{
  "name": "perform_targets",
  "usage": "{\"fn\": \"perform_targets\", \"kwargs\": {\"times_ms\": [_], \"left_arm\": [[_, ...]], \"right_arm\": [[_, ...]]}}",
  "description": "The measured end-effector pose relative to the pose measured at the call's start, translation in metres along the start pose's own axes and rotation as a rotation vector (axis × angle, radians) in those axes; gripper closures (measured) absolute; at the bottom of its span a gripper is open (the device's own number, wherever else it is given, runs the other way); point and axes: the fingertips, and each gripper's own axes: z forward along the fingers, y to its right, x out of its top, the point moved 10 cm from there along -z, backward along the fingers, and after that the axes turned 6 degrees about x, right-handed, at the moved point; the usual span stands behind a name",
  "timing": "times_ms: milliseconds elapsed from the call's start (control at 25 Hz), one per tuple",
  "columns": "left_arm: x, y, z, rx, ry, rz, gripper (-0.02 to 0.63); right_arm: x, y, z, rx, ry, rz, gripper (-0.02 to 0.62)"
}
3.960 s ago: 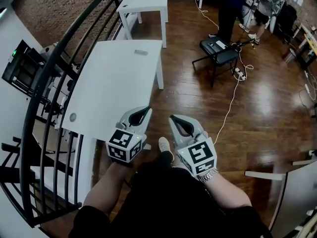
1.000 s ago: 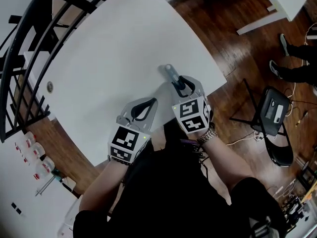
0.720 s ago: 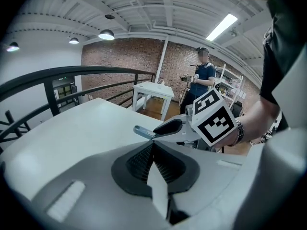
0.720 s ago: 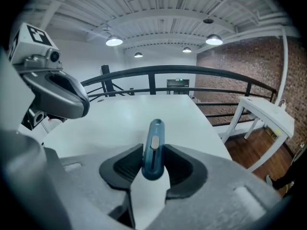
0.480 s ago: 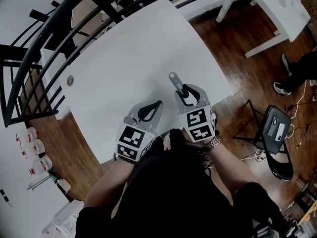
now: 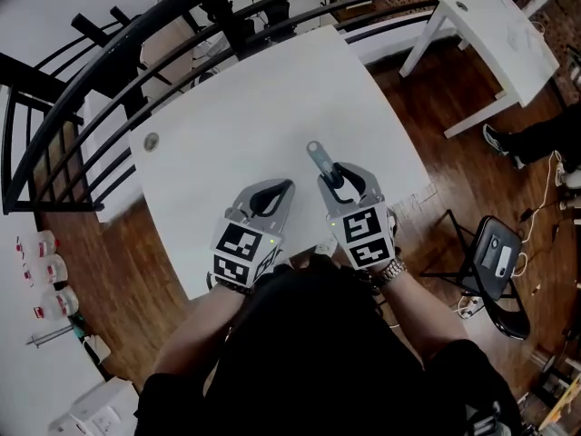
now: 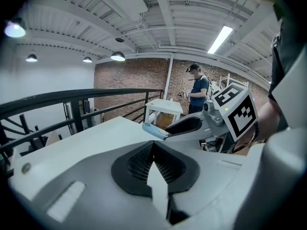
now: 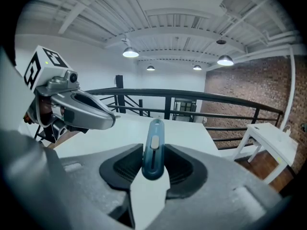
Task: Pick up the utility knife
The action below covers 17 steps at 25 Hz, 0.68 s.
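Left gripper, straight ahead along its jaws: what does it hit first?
Most likely the white table top, since the left gripper tilts down at it. The utility knife in the right gripper crosses just above that line; depth is unclear.

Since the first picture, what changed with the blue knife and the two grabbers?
The person came up to the white table. The right gripper closed on the utility knife, which had been lying on the tabletop, and lifted it off the surface. The left gripper stayed shut and empty beside it.
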Motion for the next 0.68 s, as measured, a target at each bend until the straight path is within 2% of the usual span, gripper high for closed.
{"fn": "perform_targets", "kwargs": {"times_ms": [240,680], "left_arm": [[0.003,-0.013,-0.024,0.000,0.046,0.008,0.589],[0.003,-0.030,-0.043,-0.009,0.075,0.010,0.589]], "right_arm": [[0.024,-0.027,-0.001,-0.012,0.020,-0.037,0.465],[0.042,-0.051,-0.001,-0.032,0.033,-0.040,0.465]]}}
